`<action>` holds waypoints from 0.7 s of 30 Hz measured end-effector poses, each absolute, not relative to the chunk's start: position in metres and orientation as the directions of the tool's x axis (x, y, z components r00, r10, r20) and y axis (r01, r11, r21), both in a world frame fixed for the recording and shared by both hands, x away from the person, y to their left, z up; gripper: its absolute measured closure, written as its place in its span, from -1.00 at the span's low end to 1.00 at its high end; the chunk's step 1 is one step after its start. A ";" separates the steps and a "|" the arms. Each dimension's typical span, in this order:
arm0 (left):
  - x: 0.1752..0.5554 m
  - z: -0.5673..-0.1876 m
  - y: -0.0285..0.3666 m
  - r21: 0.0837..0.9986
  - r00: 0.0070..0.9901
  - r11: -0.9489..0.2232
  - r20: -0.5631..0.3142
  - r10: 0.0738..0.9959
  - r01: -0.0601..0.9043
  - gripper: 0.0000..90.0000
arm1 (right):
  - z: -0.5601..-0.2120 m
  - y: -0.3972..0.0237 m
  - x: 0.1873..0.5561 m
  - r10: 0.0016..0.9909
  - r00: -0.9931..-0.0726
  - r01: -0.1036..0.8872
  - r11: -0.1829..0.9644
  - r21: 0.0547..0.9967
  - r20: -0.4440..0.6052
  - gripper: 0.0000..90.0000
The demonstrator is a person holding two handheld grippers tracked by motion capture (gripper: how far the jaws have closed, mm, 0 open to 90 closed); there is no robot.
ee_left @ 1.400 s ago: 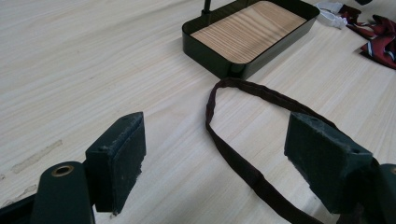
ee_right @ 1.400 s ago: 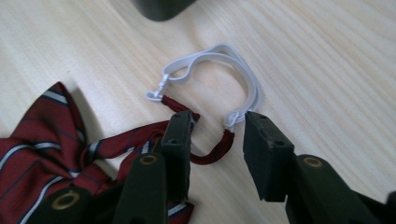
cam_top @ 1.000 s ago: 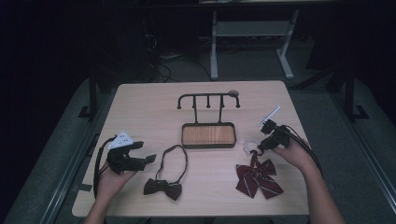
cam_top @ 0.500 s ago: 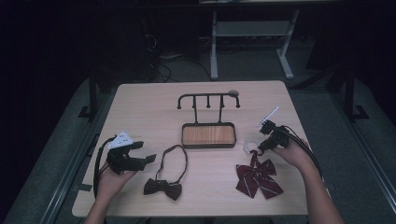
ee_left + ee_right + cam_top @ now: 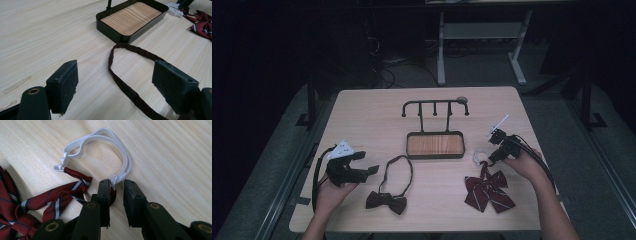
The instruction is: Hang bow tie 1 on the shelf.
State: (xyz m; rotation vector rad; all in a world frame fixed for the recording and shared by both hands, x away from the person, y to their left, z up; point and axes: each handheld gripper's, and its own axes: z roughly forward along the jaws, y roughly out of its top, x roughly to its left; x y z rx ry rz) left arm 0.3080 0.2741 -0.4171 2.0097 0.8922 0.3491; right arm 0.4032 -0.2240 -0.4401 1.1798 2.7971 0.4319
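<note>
The striped tie, dark red with a white elastic loop, lies on the desk, right tongs narrowly apart around its loop end, jaws just reopening slightly; left tongs wide.

From where I stand there is no writing to read anywhere: no label, brand, number or sign on the table, the tray or the rack above it. The white plate on the left gripper carries a few dark dots, too small to make out as letters or figures. The red tie has only blue and white stripes, no tag that shows, and its white strap is blank. The dark tie bears no mark either.
</note>
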 end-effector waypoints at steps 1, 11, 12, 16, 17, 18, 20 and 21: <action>0.308 -0.417 0.274 0.815 0.703 -0.355 -0.088 0.706 0.459 -0.54 | -0.440 -0.224 0.403 0.712 -0.701 0.690 0.665 0.284 0.034 0.63; 0.308 -0.417 0.274 0.818 0.700 -0.348 -0.090 0.709 0.458 -0.54 | -0.441 -0.222 0.404 0.711 -0.702 0.692 0.669 0.270 0.038 0.71; 0.308 -0.417 0.274 0.818 0.700 -0.348 -0.090 0.709 0.458 -0.54 | -0.441 -0.222 0.404 0.711 -0.702 0.692 0.669 0.270 0.038 0.71; 0.308 -0.417 0.275 0.818 0.701 -0.352 -0.085 0.708 0.454 -0.54 | -0.442 -0.221 0.403 0.701 -0.713 0.681 0.682 0.267 0.029 0.82; 0.308 -0.417 0.275 0.818 0.703 -0.355 -0.082 0.707 0.452 -0.54 | -0.441 -0.219 0.403 0.702 -0.712 0.681 0.684 0.262 0.019 0.86; 0.308 -0.417 0.275 0.818 0.703 -0.355 -0.081 0.707 0.452 -0.54 | -0.442 -0.219 0.402 0.700 -0.714 0.680 0.685 0.262 0.023 0.87; 0.308 -0.416 0.275 0.820 0.702 -0.352 -0.084 0.707 0.452 -0.54 | -0.441 -0.220 0.402 0.698 -0.716 0.679 0.685 0.262 0.029 0.90; 0.308 -0.416 0.275 0.820 0.703 -0.353 -0.083 0.707 0.451 -0.54 | -0.441 -0.220 0.402 0.695 -0.718 0.678 0.686 0.264 0.036 0.90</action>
